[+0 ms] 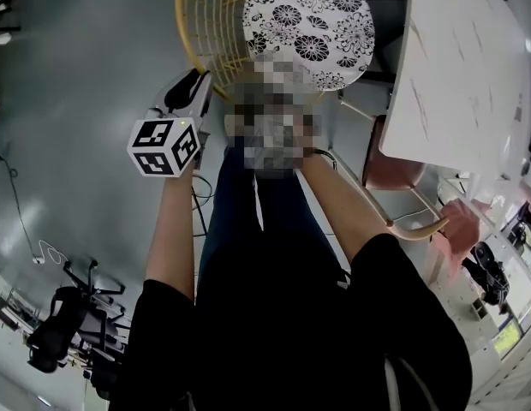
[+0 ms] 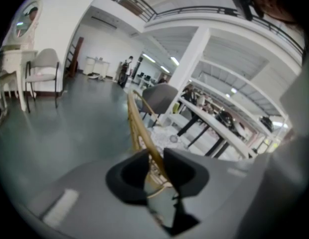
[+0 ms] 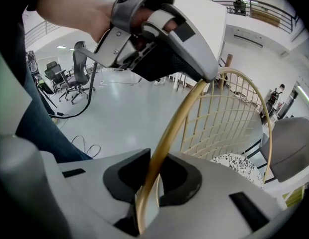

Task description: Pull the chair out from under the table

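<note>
No legible text, label, brand, number or sign in any view; the marker cube point(image 1: 163, 146), at 9 o'clock in the head view, carries only coded squares.

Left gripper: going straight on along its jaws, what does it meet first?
The chair's gold back rim, which already stands between the left gripper's closing jaws and is not yet pinched, as far as I can tell. Beyond it lies the patterned seat.

Chair point(image 1: 287, 28): gold frame, black-white floral seat.
</note>
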`<state>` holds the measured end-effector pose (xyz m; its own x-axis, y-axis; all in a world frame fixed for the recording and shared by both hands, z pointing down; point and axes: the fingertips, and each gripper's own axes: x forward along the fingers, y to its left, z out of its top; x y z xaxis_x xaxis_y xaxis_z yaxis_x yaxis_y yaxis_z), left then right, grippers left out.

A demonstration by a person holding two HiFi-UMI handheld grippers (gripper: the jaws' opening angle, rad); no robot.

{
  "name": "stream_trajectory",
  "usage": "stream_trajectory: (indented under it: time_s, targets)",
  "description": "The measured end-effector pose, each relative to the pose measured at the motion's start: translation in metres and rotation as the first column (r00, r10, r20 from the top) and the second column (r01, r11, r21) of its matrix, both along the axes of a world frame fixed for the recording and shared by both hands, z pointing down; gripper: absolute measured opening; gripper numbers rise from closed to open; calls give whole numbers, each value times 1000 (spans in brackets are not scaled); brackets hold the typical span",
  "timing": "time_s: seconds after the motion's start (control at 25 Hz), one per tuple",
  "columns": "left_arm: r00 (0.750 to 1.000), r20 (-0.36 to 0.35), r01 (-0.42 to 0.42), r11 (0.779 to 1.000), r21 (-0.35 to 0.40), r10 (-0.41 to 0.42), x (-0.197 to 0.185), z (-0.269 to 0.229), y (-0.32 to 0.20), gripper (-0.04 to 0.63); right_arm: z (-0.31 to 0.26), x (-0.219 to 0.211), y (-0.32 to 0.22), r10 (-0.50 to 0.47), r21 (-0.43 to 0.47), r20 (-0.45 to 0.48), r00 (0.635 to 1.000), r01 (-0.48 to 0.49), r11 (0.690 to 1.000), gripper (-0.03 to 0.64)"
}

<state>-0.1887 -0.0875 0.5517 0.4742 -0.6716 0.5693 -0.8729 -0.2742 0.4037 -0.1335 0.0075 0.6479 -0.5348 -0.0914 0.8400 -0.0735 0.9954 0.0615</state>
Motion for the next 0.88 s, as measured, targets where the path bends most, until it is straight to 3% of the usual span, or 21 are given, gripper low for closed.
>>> stream_trajectory:
  time_s: [0.04, 0.08, 0.16, 0.32, 0.44, 0.52, 0.76, 0.88]
  targets:
    - [998, 63, -23, 999, 35, 21, -5, -7, 1, 87, 0, -1, -1, 3, -2, 2, 1000, -3, 1000, 34]
    - [989, 143, -54, 996, 71, 43, -12, -15, 3, 3, 0, -1, -3, 8, -2, 3, 1000, -8, 1000, 34]
    - [967, 244, -102, 991, 90, 77, -29, -25, 8, 5, 0, 0, -4, 16, 3, -2, 1000, -16, 1000, 34]
    - [988, 154, -25, 999, 24, 21, -58, -20, 13, 16, 3, 1, -4, 22, 4, -15, 1000, -22, 1000, 34]
    - [1000, 20, 20, 1000, -10, -20, -53, -17, 5, 174, 4, 0, -6, 30, 8, -22, 999, -30, 1000, 34]
    - [999, -29, 14, 1000, -22, -14, -40, -17, -5, 210, 4, 0, -7, 38, 13, -24, 999, -38, 999, 34]
    - [999, -29, 16, 998, -67, -18, -23, -6, -51, 292, 4, -2, -8, 61, 25, -23, 998, -60, 998, 34]
    - [999, -25, 18, 995, -100, -20, -20, 0, -70, 298, 3, -1, -7, 69, 31, -25, 997, -68, 997, 34]
